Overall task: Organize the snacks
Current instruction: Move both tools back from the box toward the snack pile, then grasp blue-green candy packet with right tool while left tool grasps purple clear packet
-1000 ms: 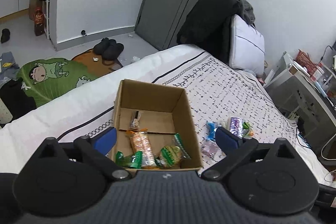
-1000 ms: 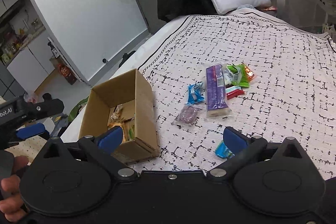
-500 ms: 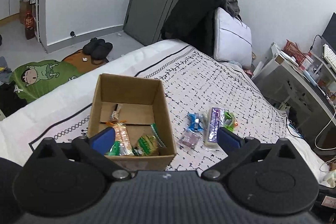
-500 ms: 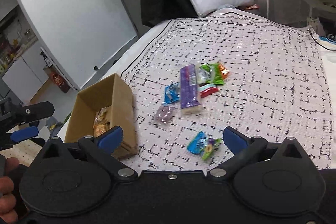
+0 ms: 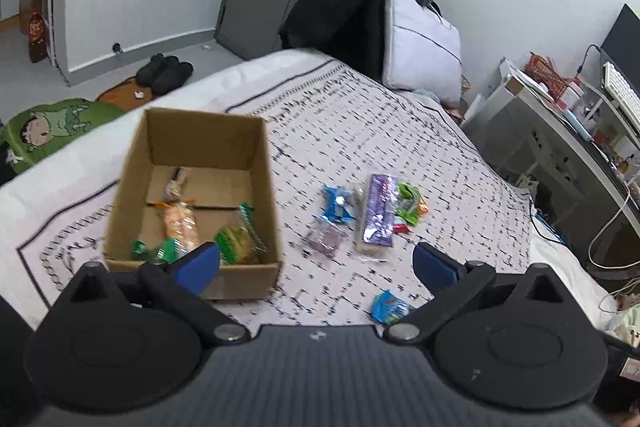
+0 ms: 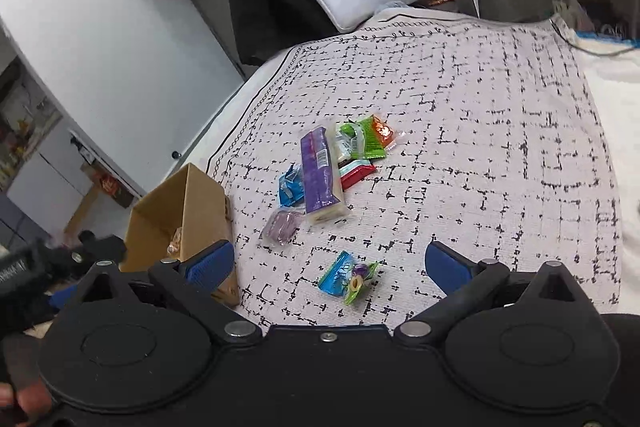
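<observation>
Left gripper (image 5: 316, 261) and right gripper (image 6: 329, 263) both spread wide, empty. Cardboard box (image 5: 264, 163) holds several snacks; purple packet (image 6: 318, 173) lies on bedspread (image 6: 480, 147).

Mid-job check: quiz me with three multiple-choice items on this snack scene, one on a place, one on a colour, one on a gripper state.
1. Where does the cardboard box stand?
A. on the bed
B. on the floor
C. on the desk

2. What colour is the long packet in the loose pile?
A. yellow
B. purple
C. black

3. How is the right gripper?
A. shut on a snack
B. open and empty
C. shut and empty

Answers:
1 A, the box rests on the patterned bedspread.
2 B, its wrapper is purple in both views.
3 B, the blue pads are wide apart above the small blue-green packet, touching nothing.
</observation>
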Demonstrator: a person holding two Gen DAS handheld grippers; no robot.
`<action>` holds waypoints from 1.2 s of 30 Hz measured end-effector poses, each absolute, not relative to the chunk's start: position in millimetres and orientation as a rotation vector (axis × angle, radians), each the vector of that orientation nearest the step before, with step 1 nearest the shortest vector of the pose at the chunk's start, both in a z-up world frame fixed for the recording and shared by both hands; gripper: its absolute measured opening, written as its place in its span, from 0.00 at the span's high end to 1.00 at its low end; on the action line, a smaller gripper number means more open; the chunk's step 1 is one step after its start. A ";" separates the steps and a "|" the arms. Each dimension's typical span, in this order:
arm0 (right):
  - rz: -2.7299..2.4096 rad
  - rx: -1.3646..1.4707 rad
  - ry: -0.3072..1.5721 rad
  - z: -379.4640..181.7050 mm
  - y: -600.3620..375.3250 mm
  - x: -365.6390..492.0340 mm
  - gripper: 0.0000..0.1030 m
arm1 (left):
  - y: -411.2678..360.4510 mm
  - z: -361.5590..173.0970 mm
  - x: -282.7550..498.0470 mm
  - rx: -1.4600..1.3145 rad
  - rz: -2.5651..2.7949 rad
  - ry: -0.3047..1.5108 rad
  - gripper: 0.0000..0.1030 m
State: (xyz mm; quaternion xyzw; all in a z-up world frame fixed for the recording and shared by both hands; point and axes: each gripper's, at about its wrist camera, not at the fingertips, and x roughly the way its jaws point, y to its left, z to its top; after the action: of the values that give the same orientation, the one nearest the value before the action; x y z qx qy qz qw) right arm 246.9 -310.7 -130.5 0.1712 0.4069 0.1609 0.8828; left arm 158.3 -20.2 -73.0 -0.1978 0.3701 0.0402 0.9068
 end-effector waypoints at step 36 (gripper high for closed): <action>0.305 0.567 1.242 -239.1 -281.5 335.6 0.76 | -65.6 -145.8 226.6 -0.434 0.142 0.864 0.35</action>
State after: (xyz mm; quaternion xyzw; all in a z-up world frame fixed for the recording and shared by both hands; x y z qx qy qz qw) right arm 335.6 -281.5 -239.1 0.2612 0.5714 0.1402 0.7653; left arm 226.6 -65.6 -145.8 -0.2085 0.4148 0.0684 0.8831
